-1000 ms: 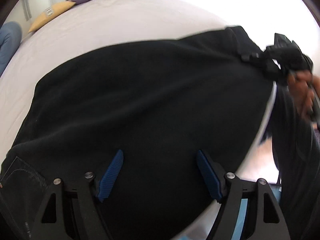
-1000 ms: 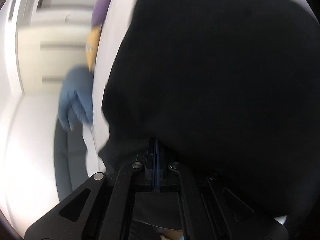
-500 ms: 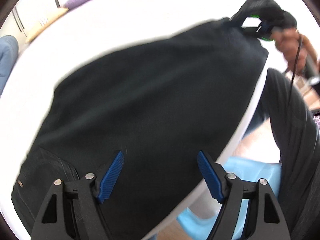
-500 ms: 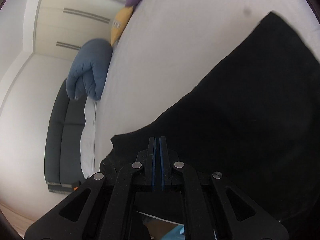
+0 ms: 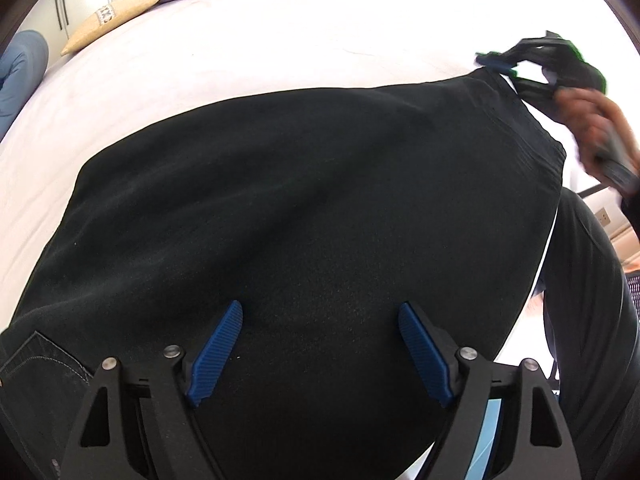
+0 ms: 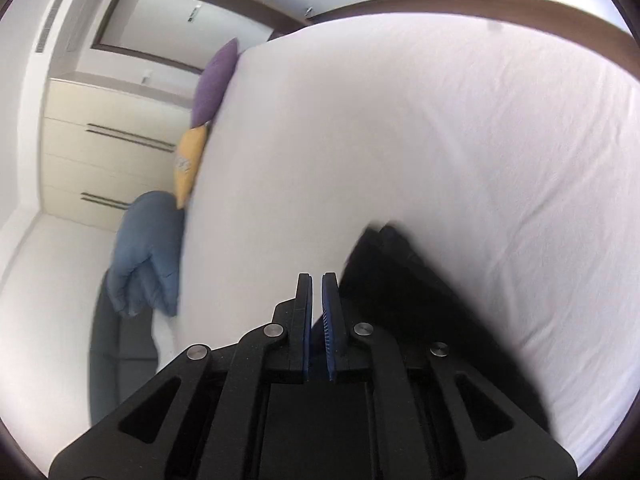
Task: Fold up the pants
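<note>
Black pants (image 5: 300,200) lie spread flat on the white bed (image 5: 280,40), a stitched pocket at their lower left. My left gripper (image 5: 320,308) hovers over the pants' near part, pointing steeply down; its jaws are opening wide and nothing is pinched between the blue pads. My right gripper (image 6: 317,278) is lifted off the cloth, its jaws opening by a narrow slit with nothing in it. The pants' corner (image 6: 420,300) lies just right of it. In the left wrist view that gripper (image 5: 500,62) sits at the pants' far right corner, held by a hand (image 5: 592,120).
A purple cushion (image 6: 214,80), a yellow cushion (image 6: 188,160) and a blue duvet (image 6: 148,248) lie along the bed's far left edge. Pale drawers (image 6: 100,140) and a dark sofa (image 6: 116,360) stand beyond. The person's dark-trousered leg (image 5: 592,300) stands right of the bed.
The right gripper, first shut and buried in the black cloth, has come free of it, risen and parted its jaws slightly. The left gripper stays over the pants.
</note>
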`<state>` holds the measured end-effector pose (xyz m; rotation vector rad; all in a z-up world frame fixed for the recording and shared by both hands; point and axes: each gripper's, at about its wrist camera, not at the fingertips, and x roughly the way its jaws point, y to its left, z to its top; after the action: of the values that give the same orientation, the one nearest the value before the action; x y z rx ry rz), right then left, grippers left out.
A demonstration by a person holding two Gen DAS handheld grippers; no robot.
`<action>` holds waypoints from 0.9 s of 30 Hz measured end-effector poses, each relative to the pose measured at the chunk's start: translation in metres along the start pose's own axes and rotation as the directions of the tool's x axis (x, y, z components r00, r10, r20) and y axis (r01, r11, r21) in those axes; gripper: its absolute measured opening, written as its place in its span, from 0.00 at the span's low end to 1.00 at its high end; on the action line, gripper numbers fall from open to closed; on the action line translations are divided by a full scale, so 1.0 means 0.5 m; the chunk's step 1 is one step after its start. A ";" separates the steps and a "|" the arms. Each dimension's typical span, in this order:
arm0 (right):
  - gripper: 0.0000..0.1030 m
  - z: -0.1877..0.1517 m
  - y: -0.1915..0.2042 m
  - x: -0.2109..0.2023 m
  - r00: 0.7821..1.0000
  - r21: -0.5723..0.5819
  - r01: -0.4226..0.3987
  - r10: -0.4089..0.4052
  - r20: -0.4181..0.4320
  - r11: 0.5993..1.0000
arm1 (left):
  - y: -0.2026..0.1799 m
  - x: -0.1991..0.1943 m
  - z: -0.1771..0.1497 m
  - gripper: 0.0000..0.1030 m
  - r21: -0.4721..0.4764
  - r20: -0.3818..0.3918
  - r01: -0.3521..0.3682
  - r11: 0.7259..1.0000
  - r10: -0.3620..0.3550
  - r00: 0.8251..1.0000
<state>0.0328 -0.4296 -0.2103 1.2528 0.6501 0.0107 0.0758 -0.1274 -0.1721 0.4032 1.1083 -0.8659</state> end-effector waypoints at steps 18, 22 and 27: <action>0.08 -0.051 -0.069 -0.173 0.959 0.039 0.211 -0.215 0.188 0.977 | -0.061 0.033 -0.006 0.85 0.002 0.008 -0.044 0.999 0.044 0.999; 0.08 -0.185 0.029 -0.069 0.999 -0.110 0.018 -0.022 -0.037 0.994 | -0.050 0.023 0.000 0.85 0.000 0.012 -0.047 0.999 0.047 0.999; 0.08 -0.282 -0.022 0.065 0.963 -0.130 0.108 -0.136 -0.233 0.986 | -0.052 0.004 0.004 0.82 -0.010 0.012 -0.068 0.998 0.068 0.998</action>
<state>-0.0092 -0.2986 -0.2569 1.1057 0.9245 0.0984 0.0570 -0.1457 -0.1701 0.4250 1.0812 -0.8021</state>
